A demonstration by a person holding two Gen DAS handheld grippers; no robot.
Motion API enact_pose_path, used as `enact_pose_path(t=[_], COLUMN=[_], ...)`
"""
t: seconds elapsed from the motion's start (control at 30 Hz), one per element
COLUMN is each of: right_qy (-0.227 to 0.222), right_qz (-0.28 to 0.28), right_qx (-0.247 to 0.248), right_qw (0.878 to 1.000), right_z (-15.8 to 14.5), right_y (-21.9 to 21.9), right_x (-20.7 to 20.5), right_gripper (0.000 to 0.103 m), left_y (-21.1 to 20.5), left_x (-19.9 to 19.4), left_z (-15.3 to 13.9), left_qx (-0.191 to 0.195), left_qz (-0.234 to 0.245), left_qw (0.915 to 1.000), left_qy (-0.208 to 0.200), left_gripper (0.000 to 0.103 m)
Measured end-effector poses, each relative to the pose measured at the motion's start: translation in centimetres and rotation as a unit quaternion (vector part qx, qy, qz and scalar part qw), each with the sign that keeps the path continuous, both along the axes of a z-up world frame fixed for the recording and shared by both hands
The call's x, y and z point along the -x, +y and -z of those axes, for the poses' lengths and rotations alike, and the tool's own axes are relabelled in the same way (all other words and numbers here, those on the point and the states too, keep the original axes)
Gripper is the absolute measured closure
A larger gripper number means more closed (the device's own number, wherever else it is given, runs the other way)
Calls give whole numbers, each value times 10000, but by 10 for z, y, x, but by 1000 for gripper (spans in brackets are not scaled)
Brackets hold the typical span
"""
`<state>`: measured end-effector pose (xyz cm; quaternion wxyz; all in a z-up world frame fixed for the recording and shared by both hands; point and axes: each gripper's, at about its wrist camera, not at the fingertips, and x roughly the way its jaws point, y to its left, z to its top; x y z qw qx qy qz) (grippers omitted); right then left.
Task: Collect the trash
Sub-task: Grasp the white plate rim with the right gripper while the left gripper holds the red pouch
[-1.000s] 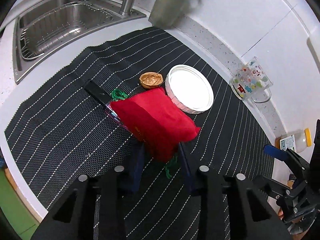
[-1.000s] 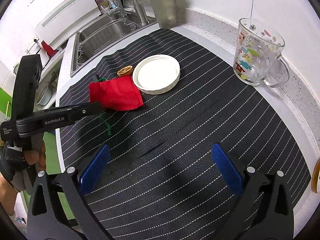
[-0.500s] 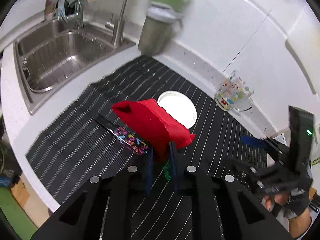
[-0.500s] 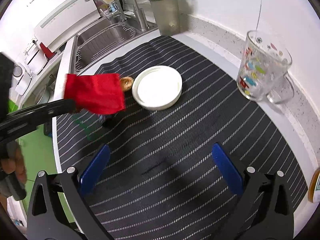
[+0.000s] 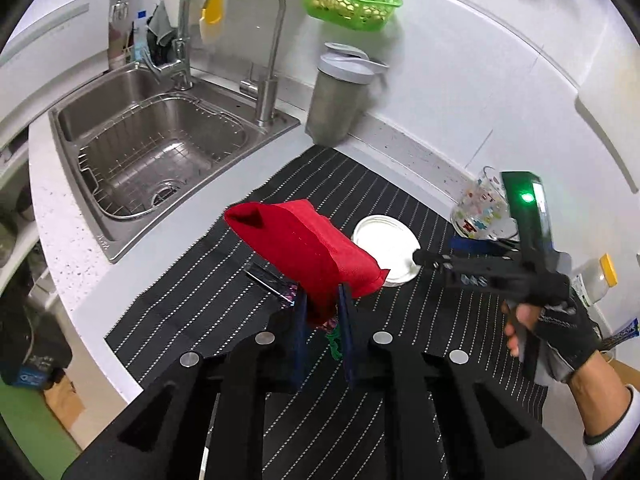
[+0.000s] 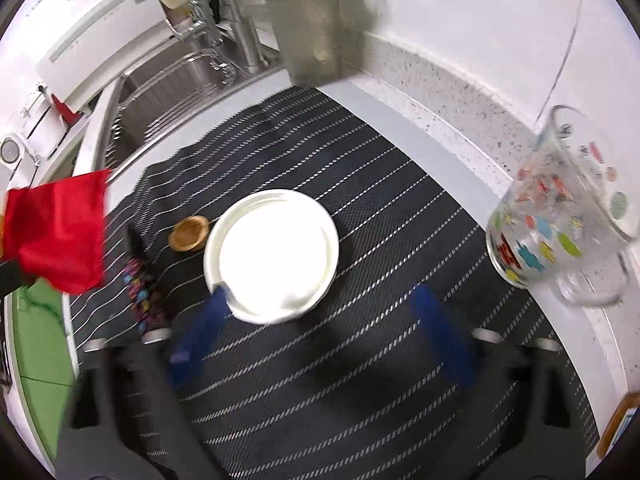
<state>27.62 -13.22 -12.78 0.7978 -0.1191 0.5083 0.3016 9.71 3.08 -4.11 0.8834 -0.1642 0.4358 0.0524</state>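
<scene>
My left gripper is shut on a red cloth pouch with a green drawstring and holds it up above the striped black mat. The pouch also shows at the left edge of the right wrist view. My right gripper is open and empty, low over the mat, with its left finger by the rim of a white round lid. A brown walnut shell lies left of the lid. A black wrapper with colourful print lies on the mat under the pouch.
A patterned glass mug stands at the right by the wall. A grey lidded bin stands at the back beside the steel sink. A green basket hangs on the wall. A bottle with a yellow cap lies far right.
My left gripper closed on the red pouch and lifted it high off the mat, uncovering the printed wrapper. My right gripper moved forward toward the white lid, still open.
</scene>
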Motion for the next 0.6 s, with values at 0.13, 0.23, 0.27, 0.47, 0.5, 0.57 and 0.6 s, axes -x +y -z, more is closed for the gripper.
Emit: enact_pose_path(t=[0.13, 0.23, 0.27, 0.47, 0.5, 0.57, 0.6], right_qy=[114, 227, 240, 294, 292, 306, 292], right_qz=[14, 13, 5, 9, 26, 57, 61], right_qx=[-71, -81, -130, -303, -316, -349, -342], right_qw=[9999, 9997, 9996, 9991, 9991, 9989, 9990], right_z=[10, 17, 17, 16, 16, 16, 16], right_y=[3, 4, 4, 3, 2, 0, 0], right_x=[-13, -18, -19, -21, -21, -21, -20], right_gripper=[53, 69, 72, 94, 96, 98, 99], left_y=[7, 9, 10, 10, 10, 10, 10], left_x=[-1, -2, -2, -2, -2, -2, -2], left_z=[2, 5, 6, 8, 8, 7, 7], left_qx=[36, 61, 71, 117, 121, 119, 117], left_qz=[-103, -141, -144, -143, -143, -142, -149], left_qw=[9999, 9999, 9999, 9998, 9998, 9998, 9998], left_qy=[-4, 8, 10, 3, 0, -1, 3], left_gripper=[88, 88, 88, 88, 88, 88, 88])
